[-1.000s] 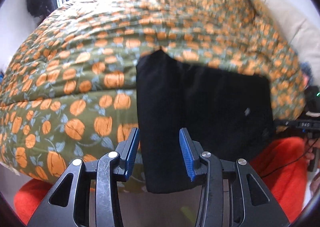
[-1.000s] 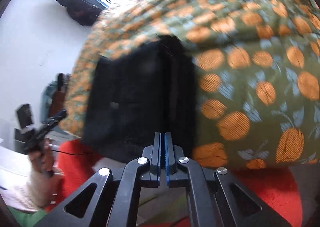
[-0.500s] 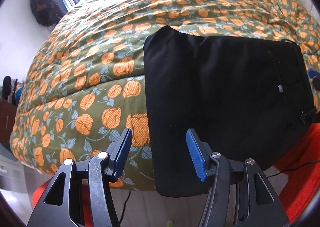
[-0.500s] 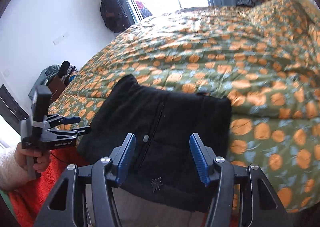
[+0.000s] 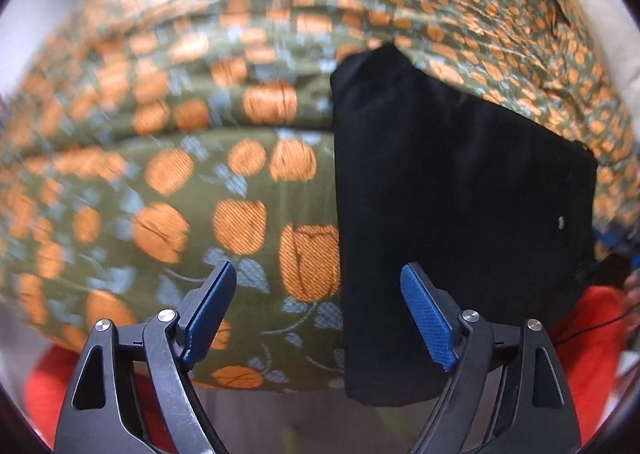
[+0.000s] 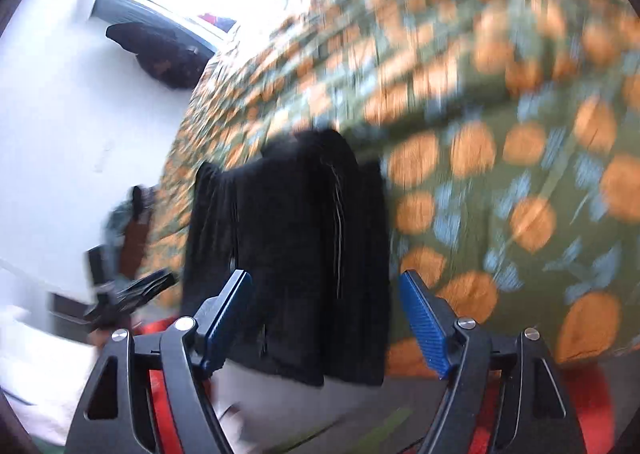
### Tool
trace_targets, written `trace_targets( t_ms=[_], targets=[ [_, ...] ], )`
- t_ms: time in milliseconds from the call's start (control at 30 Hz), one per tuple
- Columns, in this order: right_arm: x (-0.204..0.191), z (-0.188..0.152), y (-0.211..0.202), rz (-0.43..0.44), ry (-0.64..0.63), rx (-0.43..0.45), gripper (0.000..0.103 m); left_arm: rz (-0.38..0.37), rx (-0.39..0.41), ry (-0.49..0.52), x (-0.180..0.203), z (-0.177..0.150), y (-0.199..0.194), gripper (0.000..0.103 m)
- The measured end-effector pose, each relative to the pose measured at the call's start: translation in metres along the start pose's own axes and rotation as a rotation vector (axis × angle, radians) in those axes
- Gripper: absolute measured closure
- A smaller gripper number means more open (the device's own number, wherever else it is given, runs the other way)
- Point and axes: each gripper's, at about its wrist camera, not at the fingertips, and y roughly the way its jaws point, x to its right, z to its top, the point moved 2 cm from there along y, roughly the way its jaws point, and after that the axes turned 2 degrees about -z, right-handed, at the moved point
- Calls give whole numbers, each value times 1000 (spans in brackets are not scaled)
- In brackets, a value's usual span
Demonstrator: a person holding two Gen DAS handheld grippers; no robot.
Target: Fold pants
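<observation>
Black pants [image 5: 452,189], one folded pair, lie at the near edge of one green quilt [image 5: 208,173] printed with orange flowers; no writing is readable. Left gripper [image 5: 320,314] and right gripper [image 6: 326,318]: jaws apart, opening, holding nothing

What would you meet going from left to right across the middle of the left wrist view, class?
Green bedspread with orange flowers → folded black pants → a strip of the same bedspread at the right edge.
</observation>
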Motion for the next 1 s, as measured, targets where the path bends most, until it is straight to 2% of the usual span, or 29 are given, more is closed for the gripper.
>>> trace_targets(
  t_ms=[100, 167, 233, 267, 300, 333, 400, 433, 500, 567, 667, 800, 867, 933, 967, 1000],
  targets=[
    [5, -5, 27, 0, -10, -106, 27, -90, -54, 4, 4, 2, 18, 17],
    [4, -7, 41, -23, -11, -123, 27, -109, -59, 17, 13, 4, 25, 17],
    [0, -8, 50, 27, 7, -140, 26, -131, -62, 15, 19, 6, 29, 17],
    [-5, -9, 54, 36, 2, -150, 29, -148, -70, 11, 23, 6, 32, 21],
    [-9, -8, 58, 17, -18, -156, 44, -164, -70, 8, 26, 6, 31, 47],
    [-15, -8, 59, -19, -51, -159, 50, -178, -58, 9, 32, 6, 27, 55],
    [-39, -9, 52, -100, -156, -139, 65, -122, 11, 71, 48, 4, 7, 84],
    [-58, -11, 44, -133, -225, -125, 67, -119, 34, 105, 56, 4, -4, 87],
    [-84, -12, 31, -138, -285, -101, 71, -140, 69, 117, 65, 7, -23, 89],
    [-109, -9, 18, -80, -307, -68, 73, -182, 109, 102, 68, 18, -43, 89],
    [-151, 8, 11, -42, -385, -32, 74, -192, 197, 88, 62, 50, -71, 89],
    [-202, 53, 20, -20, -462, 28, 74, -102, 340, 89, 45, 105, -103, 89],
    [-213, 85, 24, -7, -441, 80, 73, -41, 409, 87, 32, 130, -115, 85],
    [-210, 118, 28, -20, -409, 141, 67, 60, 469, 86, 21, 148, -119, 67],
    [-206, 132, 31, -51, -397, 155, 55, 148, 518, 85, 16, 153, -121, 55],
    [-196, 145, 34, -128, -373, 169, 31, 222, 554, 86, 11, 155, -123, 27]
  ],
)
